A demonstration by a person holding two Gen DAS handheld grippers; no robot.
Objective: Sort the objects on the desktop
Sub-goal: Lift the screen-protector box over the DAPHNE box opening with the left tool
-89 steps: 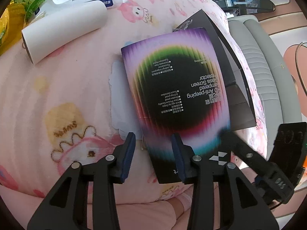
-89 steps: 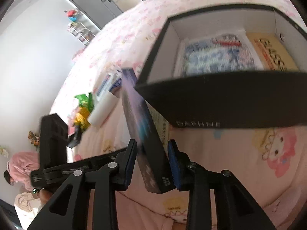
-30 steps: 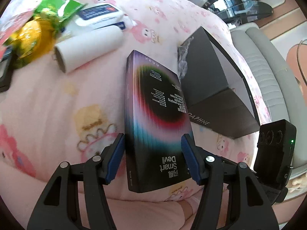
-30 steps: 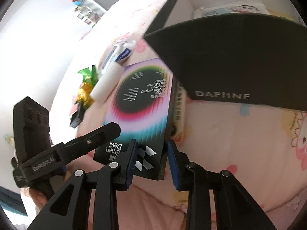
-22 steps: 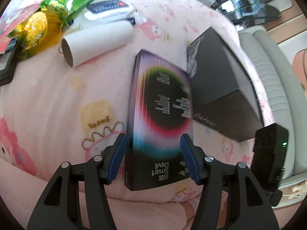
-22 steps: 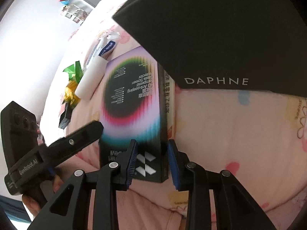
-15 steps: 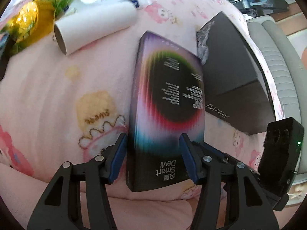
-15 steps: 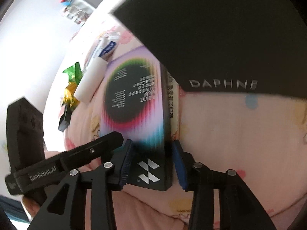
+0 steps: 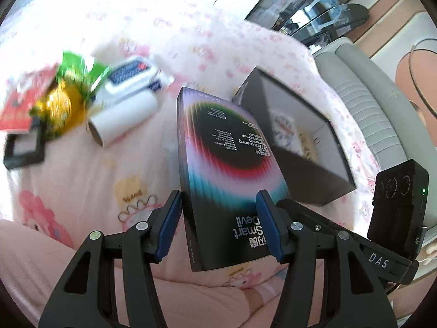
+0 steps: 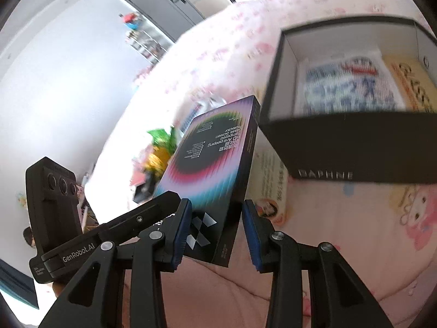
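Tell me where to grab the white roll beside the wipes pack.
I'd grip the white roll across its middle, from above, jaws straddling its curved sides. It lies on its side on the blanket; the wipes pack crowds its far side, so keep the far jaw close.

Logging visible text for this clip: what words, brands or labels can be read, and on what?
"Smart Devil": colourful box, upside down.
"Glass Screen Protector": same box, fine print otherwise too small.
"DAPHNE": black box front wall.
"GenRobot.AI": left gripper, seen from the right wrist.
"DAS": right gripper.
Wipes pack label: too blurred.
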